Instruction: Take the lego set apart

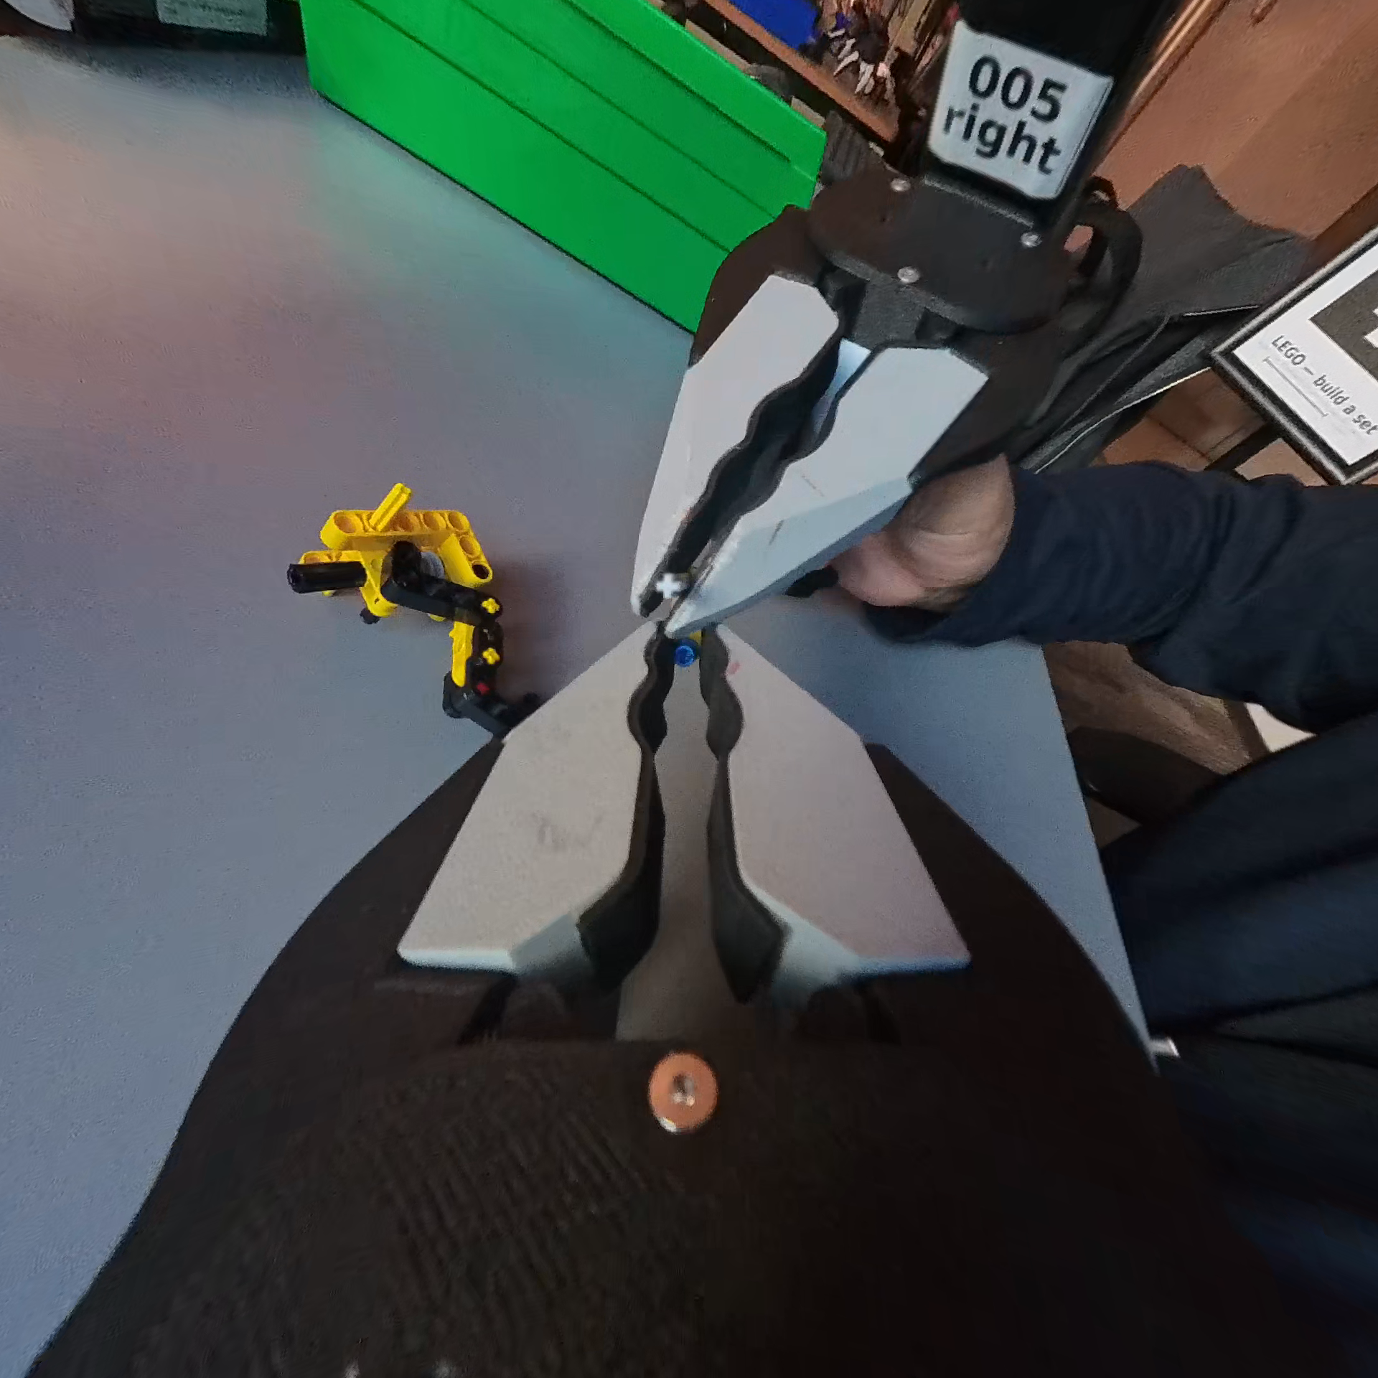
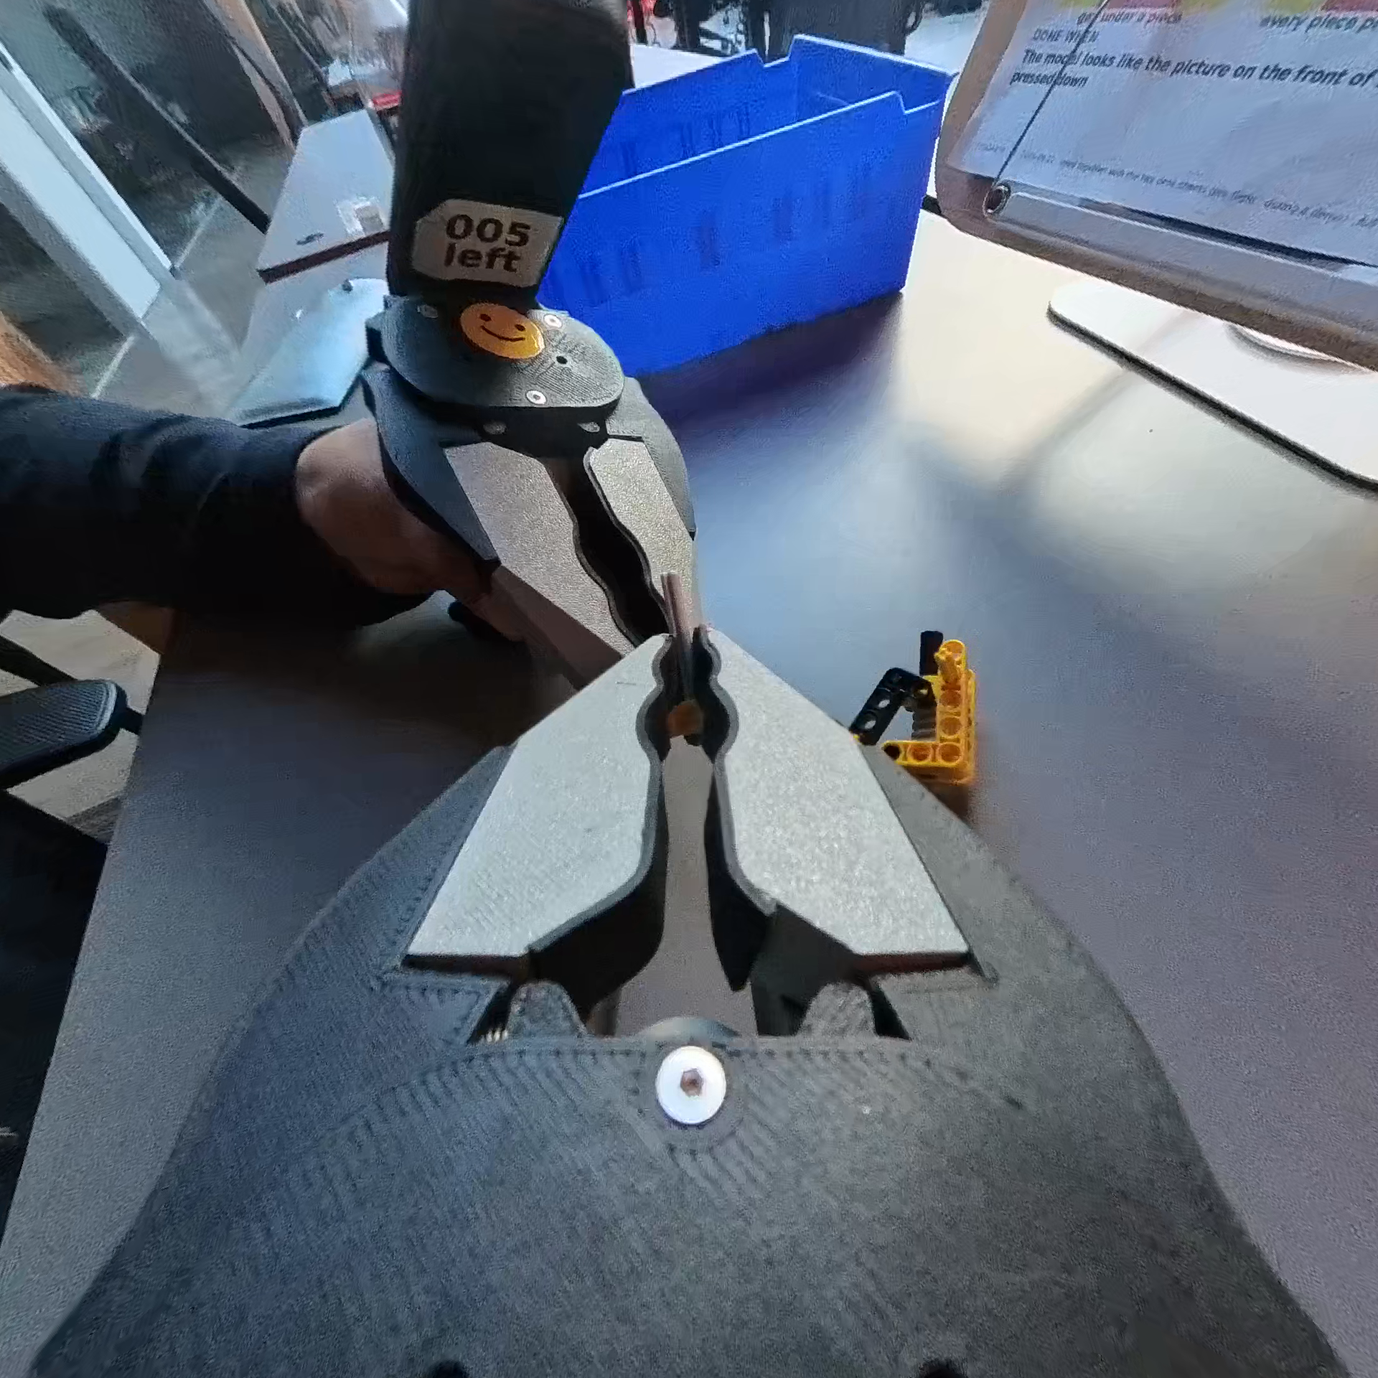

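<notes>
The two grippers meet tip to tip above the table. In the left wrist view my left gripper (image 1: 682, 647) is shut on a small yellow piece with a blue pin (image 1: 686, 655). My right gripper (image 1: 666, 605) comes down from the upper right, shut on a thin grey axle (image 1: 669, 586) whose cross end shows between its tips. In the right wrist view my right gripper (image 2: 682, 650) pinches the axle (image 2: 677, 608), with a yellow piece (image 2: 682, 719) in the notch behind its tips. The left gripper (image 2: 664, 626) touches the axle's far end. The yellow and black lego assembly (image 1: 417, 589) lies on the table, apart from both grippers (image 2: 928, 716).
A green box (image 1: 559, 134) stands at the back of the grey table (image 1: 186, 335). A blue bin (image 2: 746, 201) stands behind the left gripper. A monitor stand (image 2: 1193, 373) with an instruction sheet (image 2: 1193, 97) is at the right. A person's hands and dark sleeves (image 1: 1193, 567) hold the grippers. My two grippers' fingertips are within a few centimetres of each other.
</notes>
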Motion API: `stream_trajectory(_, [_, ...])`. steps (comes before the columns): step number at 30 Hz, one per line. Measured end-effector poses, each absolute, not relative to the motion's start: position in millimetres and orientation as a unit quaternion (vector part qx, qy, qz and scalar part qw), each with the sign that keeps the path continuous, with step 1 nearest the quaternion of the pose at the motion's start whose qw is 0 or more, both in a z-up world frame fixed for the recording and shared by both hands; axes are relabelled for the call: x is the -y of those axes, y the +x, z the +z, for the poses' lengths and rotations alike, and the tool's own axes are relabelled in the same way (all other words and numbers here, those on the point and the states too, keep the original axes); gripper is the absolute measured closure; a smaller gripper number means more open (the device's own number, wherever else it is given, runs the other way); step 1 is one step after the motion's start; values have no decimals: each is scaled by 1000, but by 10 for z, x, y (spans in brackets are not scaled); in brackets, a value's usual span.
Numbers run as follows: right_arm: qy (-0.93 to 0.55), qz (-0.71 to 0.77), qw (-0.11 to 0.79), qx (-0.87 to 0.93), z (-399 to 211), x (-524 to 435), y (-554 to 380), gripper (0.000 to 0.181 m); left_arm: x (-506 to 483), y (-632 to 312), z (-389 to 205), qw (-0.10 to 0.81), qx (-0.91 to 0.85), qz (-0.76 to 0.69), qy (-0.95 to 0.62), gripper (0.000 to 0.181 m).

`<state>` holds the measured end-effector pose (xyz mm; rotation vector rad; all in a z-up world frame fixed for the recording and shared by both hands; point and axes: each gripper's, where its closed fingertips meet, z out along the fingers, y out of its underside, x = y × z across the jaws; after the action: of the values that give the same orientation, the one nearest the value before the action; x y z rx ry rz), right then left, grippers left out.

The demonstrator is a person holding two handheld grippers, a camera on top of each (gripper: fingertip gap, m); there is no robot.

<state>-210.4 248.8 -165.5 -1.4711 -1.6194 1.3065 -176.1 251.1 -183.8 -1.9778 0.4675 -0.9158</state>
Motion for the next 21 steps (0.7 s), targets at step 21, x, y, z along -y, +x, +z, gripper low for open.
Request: stream_trajectory(21, [-507,623,151,577,-1536,-2411,-2040,180,-2452,-1805,-1749,426,-189,-397,-790,175])
